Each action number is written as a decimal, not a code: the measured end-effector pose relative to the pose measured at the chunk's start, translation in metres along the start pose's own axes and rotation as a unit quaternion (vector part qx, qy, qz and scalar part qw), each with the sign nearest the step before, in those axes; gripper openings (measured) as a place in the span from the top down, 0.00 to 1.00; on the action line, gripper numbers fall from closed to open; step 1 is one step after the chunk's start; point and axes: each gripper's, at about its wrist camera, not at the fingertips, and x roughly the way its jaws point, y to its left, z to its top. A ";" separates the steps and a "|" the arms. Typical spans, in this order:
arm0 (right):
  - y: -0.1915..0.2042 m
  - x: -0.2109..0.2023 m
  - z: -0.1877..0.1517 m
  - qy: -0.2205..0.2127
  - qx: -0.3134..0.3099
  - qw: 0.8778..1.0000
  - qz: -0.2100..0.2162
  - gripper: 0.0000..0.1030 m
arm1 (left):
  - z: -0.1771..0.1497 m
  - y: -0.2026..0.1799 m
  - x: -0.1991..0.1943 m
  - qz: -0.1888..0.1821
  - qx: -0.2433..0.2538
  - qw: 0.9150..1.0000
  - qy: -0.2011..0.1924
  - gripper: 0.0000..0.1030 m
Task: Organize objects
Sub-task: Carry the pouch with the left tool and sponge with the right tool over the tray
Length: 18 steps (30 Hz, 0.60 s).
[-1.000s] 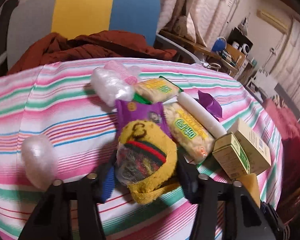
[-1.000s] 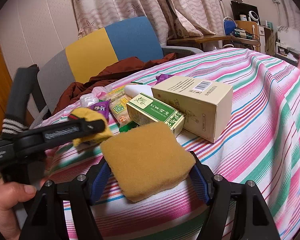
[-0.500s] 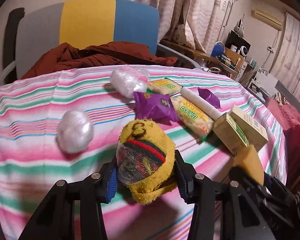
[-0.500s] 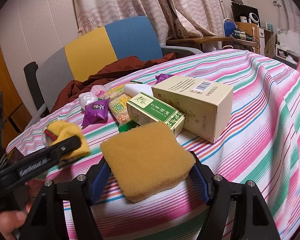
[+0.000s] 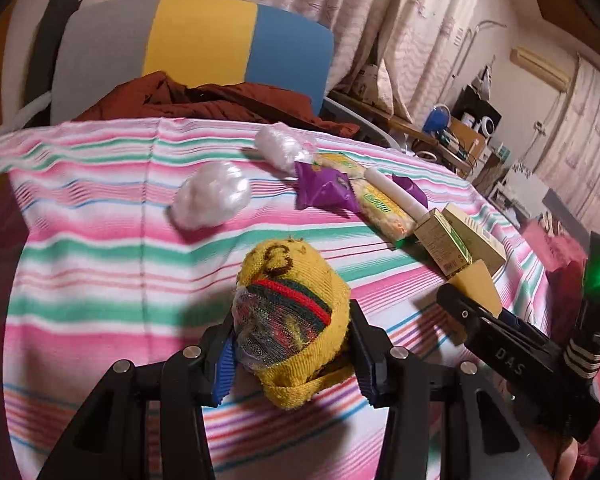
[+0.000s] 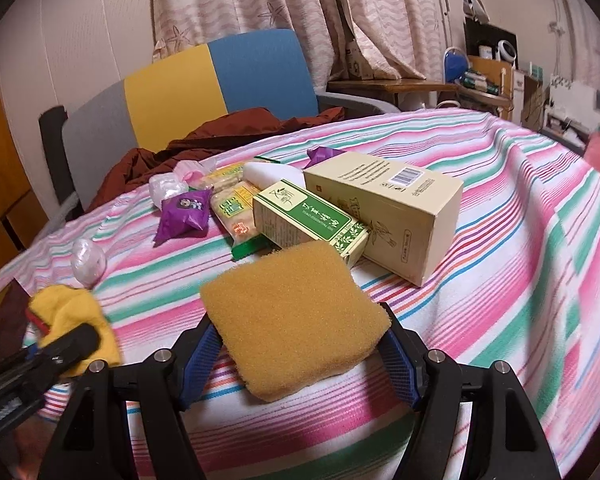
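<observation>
Mid-carry: left gripper (image 5: 290, 354) fingers clamp yellow knitted sock bundle (image 5: 294, 320); right gripper (image 6: 300, 354) fingers clamp tan foam sponge (image 6: 294, 320), beside green carton (image 6: 312, 220). Next: pick drop spots.

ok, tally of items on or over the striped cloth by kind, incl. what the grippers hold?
Cardboard boxes: 2, green-label, beige
Purple packets: 2
Yellow cracker packs: 2
Clear plastic wads: 2
White tube: 1
Sponge: 1
Yellow sock bundle: 1
Total: 11

Warm dim indoor light, fisheye-bent edges (dark corners), slight blur
</observation>
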 end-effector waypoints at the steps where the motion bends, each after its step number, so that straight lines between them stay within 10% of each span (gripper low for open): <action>1: 0.002 -0.001 0.000 -0.001 -0.003 1.000 -0.006 0.29 | -0.002 0.003 -0.003 -0.001 -0.005 1.000 0.000 0.53; 18: 0.042 -0.033 -0.018 0.024 0.053 0.997 0.049 0.29 | -0.042 0.012 -0.083 -0.028 0.004 0.999 -0.015 0.54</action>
